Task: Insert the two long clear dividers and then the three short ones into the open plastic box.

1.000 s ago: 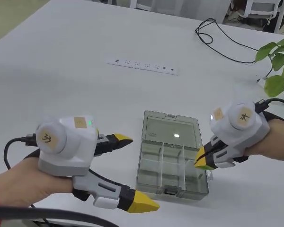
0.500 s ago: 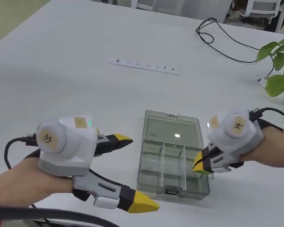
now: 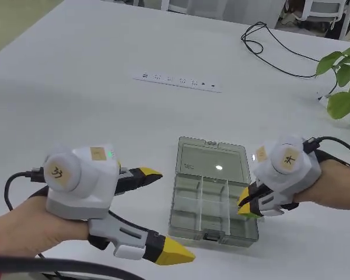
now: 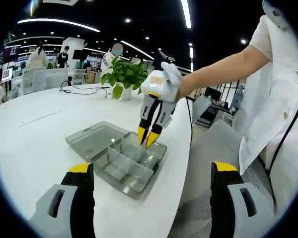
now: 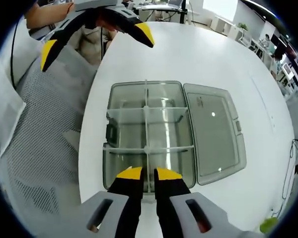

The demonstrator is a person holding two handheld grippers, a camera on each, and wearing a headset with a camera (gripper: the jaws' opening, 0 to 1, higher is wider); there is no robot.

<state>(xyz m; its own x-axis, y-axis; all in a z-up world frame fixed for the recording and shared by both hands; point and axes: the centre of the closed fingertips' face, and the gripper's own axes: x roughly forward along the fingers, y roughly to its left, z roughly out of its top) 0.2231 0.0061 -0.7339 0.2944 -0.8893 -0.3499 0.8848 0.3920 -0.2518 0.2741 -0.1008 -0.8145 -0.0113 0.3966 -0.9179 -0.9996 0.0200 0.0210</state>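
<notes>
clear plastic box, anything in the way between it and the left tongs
Nothing visible. Bare white table lies between the open left tongs and the clear grey plastic box. The right tongs hang over the box's opposite end, out of that path.

Right gripper (image 3: 247, 208) has shifted slightly left and down, fingers now lower over the box's (image 3: 176, 201) right-hand compartments.

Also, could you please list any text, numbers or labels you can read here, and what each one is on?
"33", turned sideways: left disc, on the left gripper.
Handwritten mark on the right disc, on the right gripper: not clearly readable.
Small mark on the box lid: too small to read.
Markings on the power strip: too small to read.
</notes>
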